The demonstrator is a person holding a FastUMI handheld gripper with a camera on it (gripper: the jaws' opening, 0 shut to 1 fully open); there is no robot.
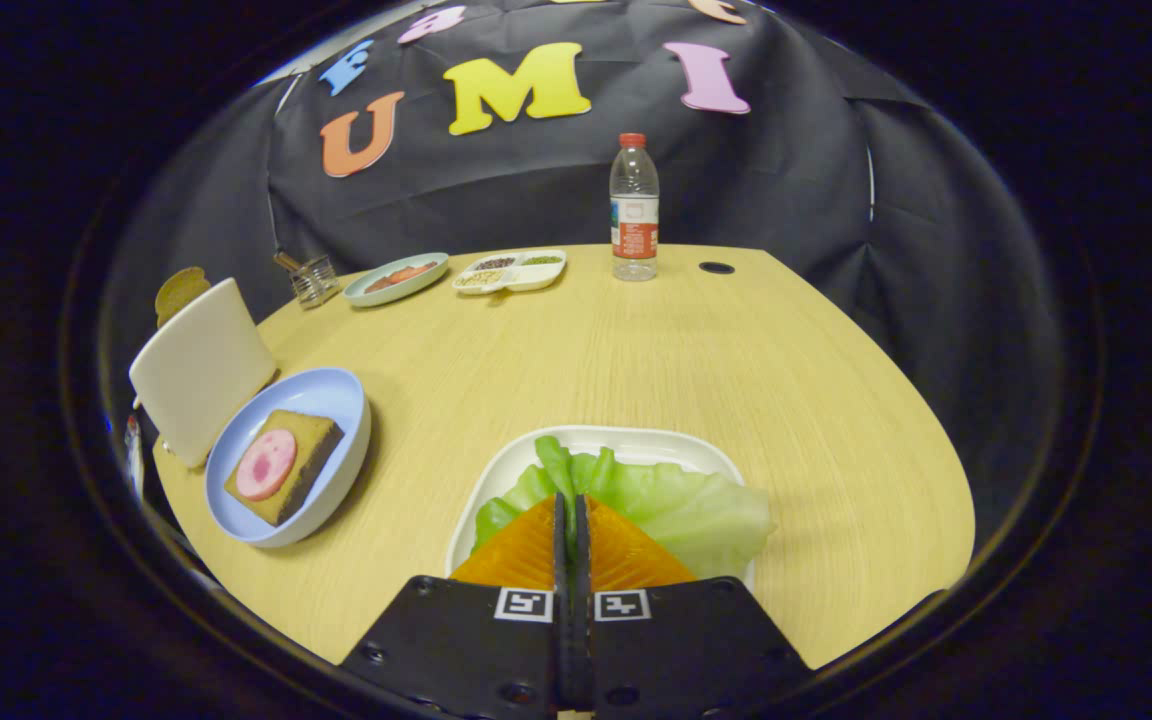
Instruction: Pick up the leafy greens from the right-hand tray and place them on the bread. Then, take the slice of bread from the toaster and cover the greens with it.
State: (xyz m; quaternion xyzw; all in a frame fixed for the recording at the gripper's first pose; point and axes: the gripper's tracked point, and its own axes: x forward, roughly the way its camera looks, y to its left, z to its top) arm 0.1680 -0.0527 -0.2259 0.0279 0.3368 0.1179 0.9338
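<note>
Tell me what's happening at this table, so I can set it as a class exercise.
A person is making a sandwich with a hand-held gripper. Its fingers are closed together over the lettuce on the white tray, apparently pinching a leaf. Beyond and to the left, a blue plate holds bread topped with a pink meat slice. Behind it, the toaster holds another slice.

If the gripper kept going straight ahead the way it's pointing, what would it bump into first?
The lettuce on the white tray. The gripper is nearly closed with its fingers right at the leaves, perhaps already pinching one. Far beyond stands the water bottle, though depth is hard to judge.
</note>
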